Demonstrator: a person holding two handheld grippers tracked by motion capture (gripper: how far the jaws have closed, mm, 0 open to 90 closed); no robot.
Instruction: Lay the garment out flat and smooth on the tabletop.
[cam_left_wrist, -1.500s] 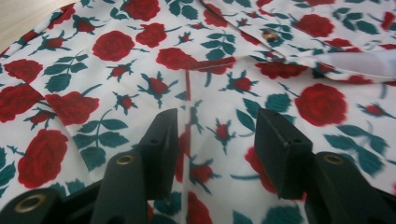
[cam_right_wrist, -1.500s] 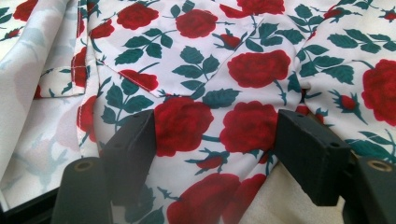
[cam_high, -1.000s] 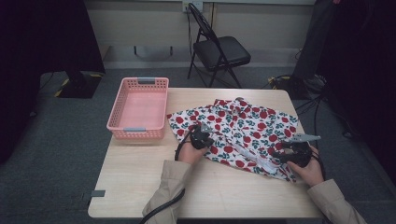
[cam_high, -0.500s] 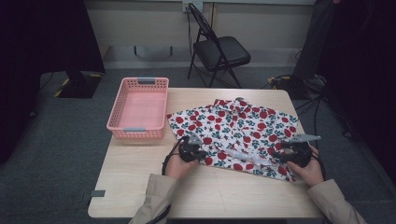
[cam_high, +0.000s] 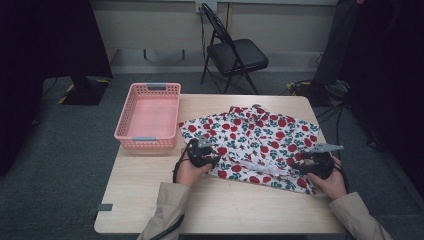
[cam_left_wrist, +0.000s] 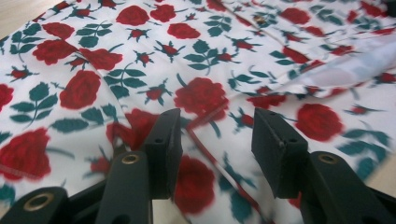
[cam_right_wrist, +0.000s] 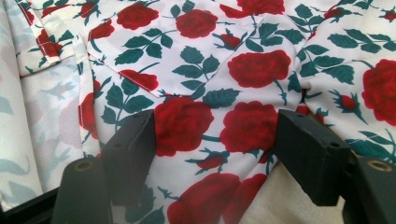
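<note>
On the desk (cam_high: 150, 200) the shirt (cam_high: 260, 135) lies spread flat beside the basket (cam_high: 147, 117). My left claw (cam_high: 209, 159) has just been opening, released over the near hem, nothing pinched; my right claw (cam_high: 306, 165) stands released too (probably both smoothing cloth for folding).

Both my forearms, in beige sleeves, come in from the near edge of the table. My left hand (cam_high: 189, 172) grips the black two-jaw left tool (cam_high: 212, 161), which points forward and slightly right. Its jaws have just been opening and now stand apart, pressing on nothing. My right hand (cam_high: 331, 181) holds the black right tool (cam_high: 299, 165) with its grey three-cornered plate on top, aimed leftward; its jaws stand wide apart, low and nearly level.
</note>
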